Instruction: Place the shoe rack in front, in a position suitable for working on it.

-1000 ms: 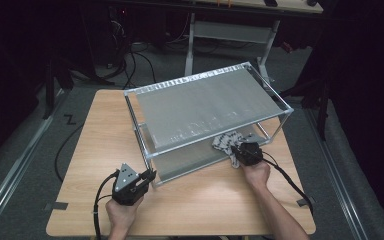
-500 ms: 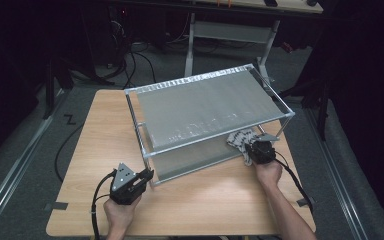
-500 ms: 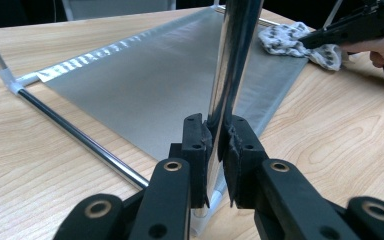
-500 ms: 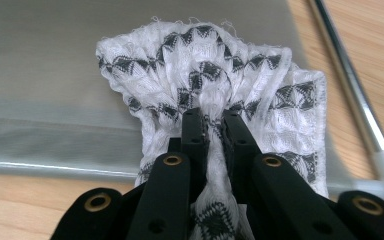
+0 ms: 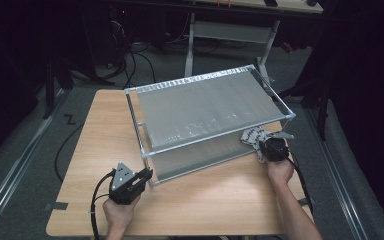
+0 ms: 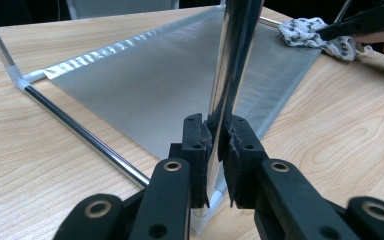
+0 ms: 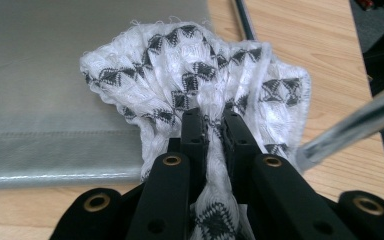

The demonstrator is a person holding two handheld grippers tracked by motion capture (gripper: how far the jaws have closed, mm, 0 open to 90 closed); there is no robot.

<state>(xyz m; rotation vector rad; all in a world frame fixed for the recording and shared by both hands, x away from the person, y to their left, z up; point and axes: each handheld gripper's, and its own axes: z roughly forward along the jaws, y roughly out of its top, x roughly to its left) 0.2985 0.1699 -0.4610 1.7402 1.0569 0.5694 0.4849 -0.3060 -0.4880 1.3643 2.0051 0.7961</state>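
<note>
Chrome upright post (image 6: 230,65) of one two-shelf rack (image 5: 205,107) sits clamped in the left gripper (image 6: 215,135), while the right gripper (image 7: 212,132) pinches one patterned cloth (image 7: 200,80) at the lower shelf's (image 7: 55,75) right corner.

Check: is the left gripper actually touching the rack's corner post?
Touching. Left gripper view: left gripper has both jaws pressed against the shiny corner post, no gap showing.

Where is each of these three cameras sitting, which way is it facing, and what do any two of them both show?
High view: above the person's side, facing forward and down on the table and shelf rack; both forearms, left gripper and right gripper show.
Left gripper view: on the left gripper, facing along its jaws clamped on the rack's corner post; the other hand shows far right.
Right gripper view: on the right gripper, facing its jaws pinching the patterned cloth.
Shared: all three show the cloth and the rack's grey lower shelf.
</note>
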